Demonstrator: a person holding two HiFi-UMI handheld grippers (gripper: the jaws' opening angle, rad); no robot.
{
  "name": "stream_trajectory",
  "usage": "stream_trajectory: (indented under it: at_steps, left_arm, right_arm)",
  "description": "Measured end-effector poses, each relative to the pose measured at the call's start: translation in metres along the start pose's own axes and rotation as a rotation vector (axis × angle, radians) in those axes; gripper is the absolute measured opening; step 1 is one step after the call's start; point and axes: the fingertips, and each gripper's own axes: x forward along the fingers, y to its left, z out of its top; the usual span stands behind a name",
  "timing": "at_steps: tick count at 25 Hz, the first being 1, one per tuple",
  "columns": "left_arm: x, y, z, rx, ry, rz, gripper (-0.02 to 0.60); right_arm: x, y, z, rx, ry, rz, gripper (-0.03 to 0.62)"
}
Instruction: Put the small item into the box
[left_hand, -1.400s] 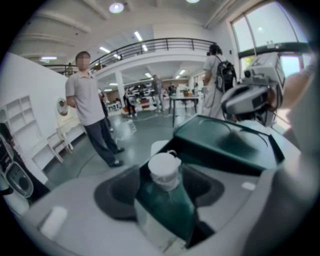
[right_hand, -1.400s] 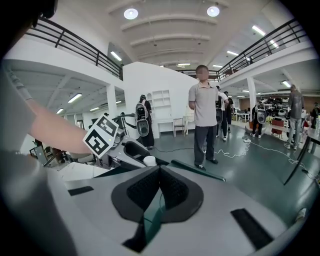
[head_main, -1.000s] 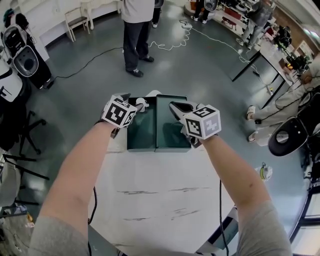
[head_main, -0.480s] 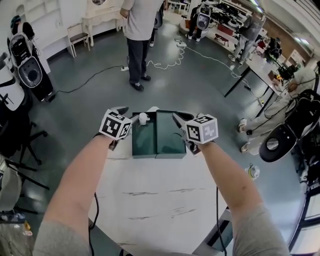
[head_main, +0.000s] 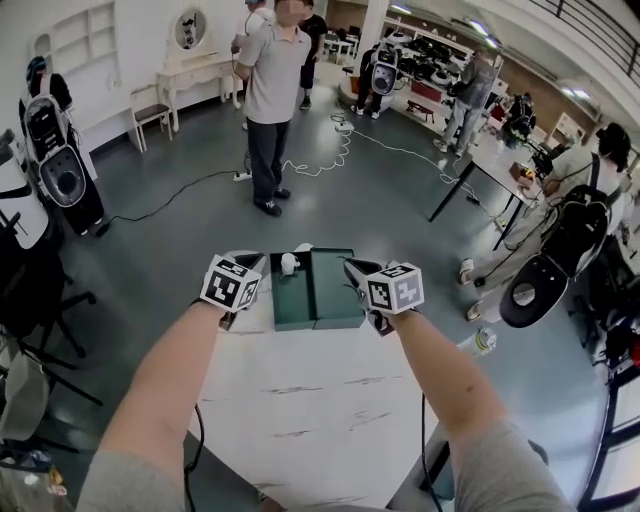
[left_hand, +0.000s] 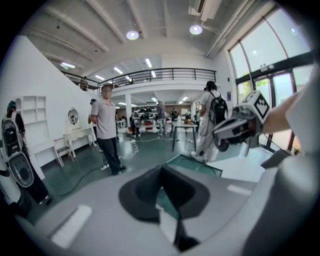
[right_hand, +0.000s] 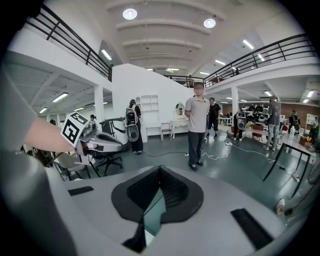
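Note:
A dark green box (head_main: 335, 290) lies opened out in two halves at the far end of the white table (head_main: 320, 400). A small white item (head_main: 288, 263) shows at the box's far left corner; I cannot tell whether it lies inside. My left gripper (head_main: 258, 264) hangs just left of it. Its jaws have just been closing. In the left gripper view (left_hand: 161, 171) the pads meet with nothing between them. My right gripper (head_main: 352, 268) hovers over the box's right edge. Its pads (right_hand: 160, 169) also meet, and green box shows below them.
A person in a grey shirt (head_main: 270, 100) stands on the floor beyond the table, with a white cable (head_main: 320, 155) near the feet. Black chairs (head_main: 40, 300) stand at the left. Seated people and a dark table (head_main: 480, 165) are at the right.
Both grippers have risen above the box, and the head view has tipped up to take in more of the room. The left gripper's jaws have gone from open to shut.

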Motion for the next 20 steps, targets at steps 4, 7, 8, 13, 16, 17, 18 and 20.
stream_trajectory:
  at_steps: [4,7,8,13,16,17,18,20]
  left_arm:
    - [-0.034,-0.008,0.008,0.005,-0.008,-0.042,0.006]
    - [-0.058,-0.023,0.012,0.024,-0.01,-0.081,0.006]
    - [-0.065,-0.027,0.015,0.026,-0.017,-0.091,0.006]
    - [-0.101,-0.041,0.011,0.001,-0.023,-0.105,0.005]
    - [-0.117,-0.054,0.014,-0.015,-0.029,-0.114,0.005]
    - [-0.121,-0.059,0.017,-0.019,-0.033,-0.115,0.005]
    - [-0.125,-0.065,0.02,-0.025,-0.036,-0.115,0.005]
    - [-0.134,-0.079,0.025,-0.037,-0.043,-0.114,0.005]
  right_arm:
    - [-0.02,0.02,-0.001,0.015,0.018,-0.037,0.009]
    - [-0.039,0.035,0.0,0.03,0.017,-0.063,0.009]
    - [-0.045,0.038,0.002,0.033,0.011,-0.072,0.009]
    - [-0.076,0.068,0.005,0.038,-0.005,-0.089,0.009]
    - [-0.095,0.076,0.005,0.035,-0.004,-0.086,0.009]
    - [-0.102,0.076,0.006,0.035,-0.004,-0.086,0.009]
    - [-0.109,0.076,0.006,0.035,-0.006,-0.085,0.009]
    - [-0.124,0.076,0.004,0.04,-0.012,-0.078,0.008]
